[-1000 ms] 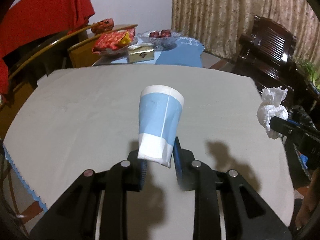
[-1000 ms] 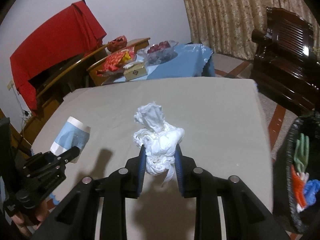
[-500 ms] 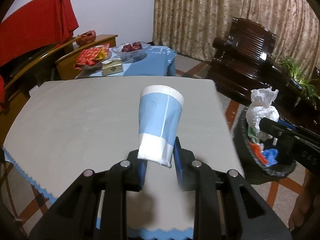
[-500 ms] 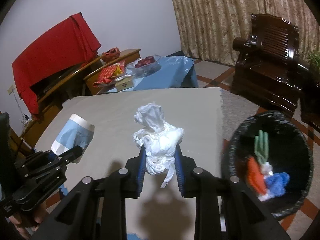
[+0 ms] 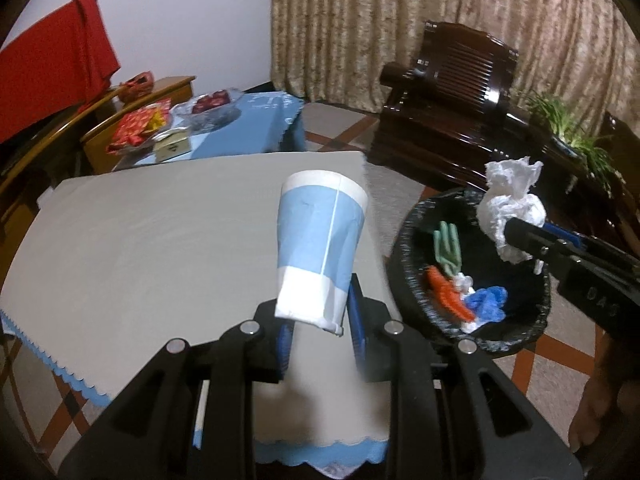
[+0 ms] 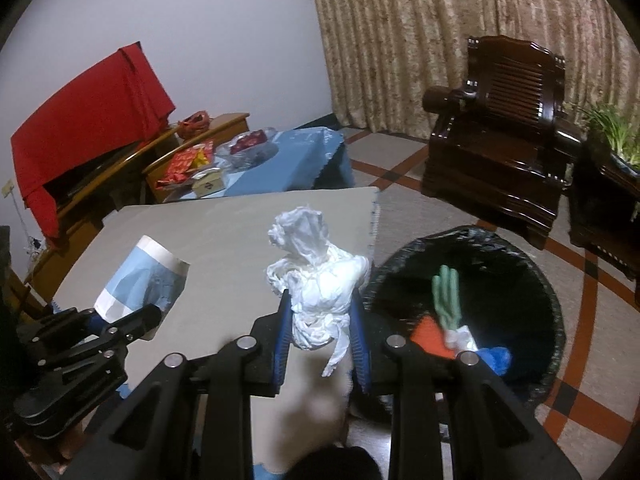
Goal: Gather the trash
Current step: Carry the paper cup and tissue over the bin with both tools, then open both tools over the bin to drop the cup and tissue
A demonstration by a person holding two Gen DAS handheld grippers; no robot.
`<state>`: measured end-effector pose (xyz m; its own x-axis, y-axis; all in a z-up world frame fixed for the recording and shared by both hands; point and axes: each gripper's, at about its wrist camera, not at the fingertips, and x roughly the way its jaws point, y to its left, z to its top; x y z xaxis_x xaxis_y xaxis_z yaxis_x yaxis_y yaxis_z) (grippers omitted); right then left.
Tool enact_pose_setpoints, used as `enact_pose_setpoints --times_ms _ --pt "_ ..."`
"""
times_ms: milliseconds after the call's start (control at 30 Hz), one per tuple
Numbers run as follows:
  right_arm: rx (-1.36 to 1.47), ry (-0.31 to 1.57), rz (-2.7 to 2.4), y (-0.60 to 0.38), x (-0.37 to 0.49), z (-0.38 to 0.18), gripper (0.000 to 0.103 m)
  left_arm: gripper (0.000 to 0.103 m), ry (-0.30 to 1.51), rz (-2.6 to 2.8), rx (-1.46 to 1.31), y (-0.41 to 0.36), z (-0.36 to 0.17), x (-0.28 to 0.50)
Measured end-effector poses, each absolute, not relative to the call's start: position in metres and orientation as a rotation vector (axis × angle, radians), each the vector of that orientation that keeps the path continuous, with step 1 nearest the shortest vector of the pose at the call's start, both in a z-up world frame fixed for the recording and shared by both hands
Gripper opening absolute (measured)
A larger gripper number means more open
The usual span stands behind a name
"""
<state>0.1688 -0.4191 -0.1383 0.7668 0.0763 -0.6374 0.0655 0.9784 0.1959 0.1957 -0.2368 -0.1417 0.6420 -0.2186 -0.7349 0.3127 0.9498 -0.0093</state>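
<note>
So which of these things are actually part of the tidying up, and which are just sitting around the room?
Part of the job:
- paper cup, held by the left gripper
- crumpled tissue, held by the right gripper
- black bin, some trash already inside

Just lying about:
- wooden armchair
- red cloth
- glass fruit bowl
- potted plant

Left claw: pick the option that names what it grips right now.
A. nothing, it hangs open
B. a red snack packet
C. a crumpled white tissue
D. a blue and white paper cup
D: the left claw is shut on the base of the blue and white paper cup, while the crumpled tissue sits in the right claw.
</note>
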Motion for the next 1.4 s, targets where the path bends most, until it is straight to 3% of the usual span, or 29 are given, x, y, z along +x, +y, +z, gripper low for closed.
enact_pose_setpoints --times_ms 467,1000,1133,1200,1400 --pt "0.224 0.71 -0.081 -0.502 0.166 -0.157 0.027 0.024 0.822 -0.38 0.156 -0.326 -0.144 0.198" --pt "0.271 0.832 -0.153 -0.594 0.192 -0.218 0.028 0.025 0.889 -0.485 0.156 -0.419 -0.202 0.228" --pt "0.272 0.872 -0.162 -0.602 0.205 -0.238 0.035 0.037 0.901 -0.558 0.148 -0.435 -0.217 0.238" --pt "0.281 0.903 -0.178 -0.608 0.212 -0.251 0.045 0.058 0.885 -0.576 0.167 -0.443 -0.224 0.243" --pt "0.322 0.921 -0.227 -0.623 0.205 -0.267 0.045 0.059 0.925 -0.573 0.199 -0.444 -0.249 0.258"
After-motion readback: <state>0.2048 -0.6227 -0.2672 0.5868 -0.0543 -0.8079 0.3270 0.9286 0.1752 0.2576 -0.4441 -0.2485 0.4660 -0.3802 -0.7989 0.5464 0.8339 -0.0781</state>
